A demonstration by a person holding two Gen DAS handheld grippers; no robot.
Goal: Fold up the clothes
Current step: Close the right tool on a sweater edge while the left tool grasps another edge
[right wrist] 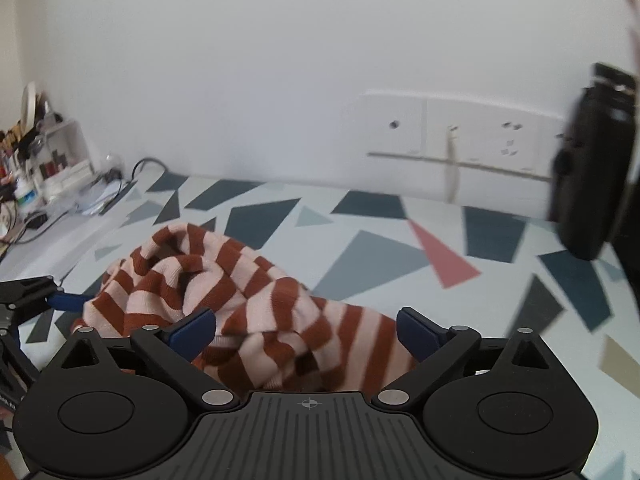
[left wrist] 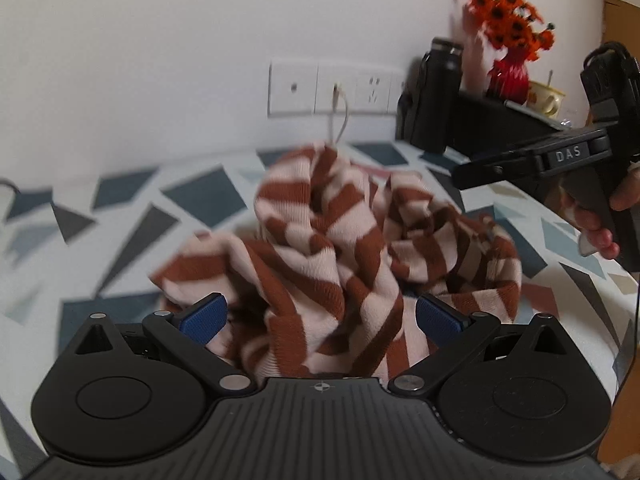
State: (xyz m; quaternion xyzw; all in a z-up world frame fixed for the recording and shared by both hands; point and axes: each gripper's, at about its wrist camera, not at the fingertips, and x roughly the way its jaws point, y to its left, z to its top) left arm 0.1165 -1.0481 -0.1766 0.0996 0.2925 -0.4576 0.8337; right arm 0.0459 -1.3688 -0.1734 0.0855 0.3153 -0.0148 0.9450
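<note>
A brown-and-pink striped knit garment [left wrist: 332, 248] lies crumpled in a heap on a table covered with a geometric-patterned cloth [left wrist: 120, 216]. My left gripper [left wrist: 322, 316] is open, its blue pads on either side of the near folds of the heap. In the right wrist view the same garment [right wrist: 224, 292] spreads toward the camera, and my right gripper [right wrist: 306, 330] is open with striped fabric lying between its fingers. The right gripper's body, held by a hand, shows at the right edge of the left wrist view [left wrist: 560, 160]. The left gripper's blue pad pokes in at far left [right wrist: 64, 300].
A white socket panel [left wrist: 332, 88] with a plugged cable is on the wall behind. A black bottle [left wrist: 436, 92], a red vase of orange flowers [left wrist: 512, 40] and a cup [left wrist: 544, 96] stand at the right. Cluttered containers [right wrist: 44, 160] fill the table's left end.
</note>
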